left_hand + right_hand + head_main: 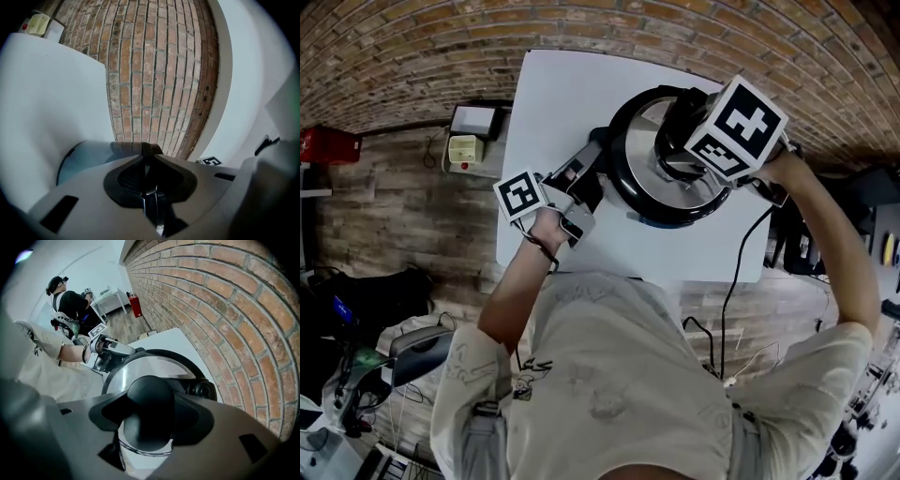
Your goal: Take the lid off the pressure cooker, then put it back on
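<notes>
Found on top of the pressure cooker, on the white desk: the steel lid, apparently seated all round. Probably heavy and quite rigid, with a polished face too smooth and flat to pinch, so best taken by the rounded black knob at the cooker's top centre. Right gripper pointing steeply down over the cooker, jaws wide and clamped on either side of that knob. Left gripper at the cooker's left side in the head view, jaws nearly together and pinched on the thin dark side handle, likely bracing the body. Worth expecting a snug fit: lift straight up, keep level, avoid clanging metal against the cooker's rim.
</notes>
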A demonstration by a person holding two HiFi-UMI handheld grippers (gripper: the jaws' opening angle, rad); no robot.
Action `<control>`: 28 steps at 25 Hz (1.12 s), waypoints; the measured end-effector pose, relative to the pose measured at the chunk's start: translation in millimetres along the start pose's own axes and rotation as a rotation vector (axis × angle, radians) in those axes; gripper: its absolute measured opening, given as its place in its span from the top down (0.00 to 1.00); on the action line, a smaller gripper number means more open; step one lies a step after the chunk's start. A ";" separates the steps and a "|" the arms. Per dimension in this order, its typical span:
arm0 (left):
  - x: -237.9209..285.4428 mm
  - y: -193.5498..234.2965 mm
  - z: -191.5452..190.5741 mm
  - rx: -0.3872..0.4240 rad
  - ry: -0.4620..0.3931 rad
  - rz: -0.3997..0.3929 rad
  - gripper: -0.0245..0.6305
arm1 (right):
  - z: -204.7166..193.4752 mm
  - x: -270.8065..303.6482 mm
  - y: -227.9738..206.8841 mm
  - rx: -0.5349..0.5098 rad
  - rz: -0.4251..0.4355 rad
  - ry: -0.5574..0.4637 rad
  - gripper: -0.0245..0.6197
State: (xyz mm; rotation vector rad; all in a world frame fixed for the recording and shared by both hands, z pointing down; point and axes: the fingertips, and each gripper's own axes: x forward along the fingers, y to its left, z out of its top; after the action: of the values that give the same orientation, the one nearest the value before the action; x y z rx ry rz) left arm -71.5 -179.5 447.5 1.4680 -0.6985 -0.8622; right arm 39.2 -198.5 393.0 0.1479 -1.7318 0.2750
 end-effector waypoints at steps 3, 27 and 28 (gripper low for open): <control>-0.2 0.0 0.5 -0.002 0.003 0.002 0.86 | 0.2 0.2 0.4 -0.022 0.001 0.025 0.50; 0.4 -1.6 -4.1 -0.017 0.029 -0.011 0.86 | -15.2 2.2 18.5 -0.728 0.072 0.259 0.47; 0.1 -1.6 -4.0 -0.017 0.028 -0.011 0.86 | -14.9 2.3 18.7 -0.727 0.071 0.258 0.47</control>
State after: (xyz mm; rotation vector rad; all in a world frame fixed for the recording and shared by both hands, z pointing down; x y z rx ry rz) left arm -68.2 -177.2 445.8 1.4673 -0.6615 -0.8523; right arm 48.2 -176.4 395.8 -0.4614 -1.4829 -0.2824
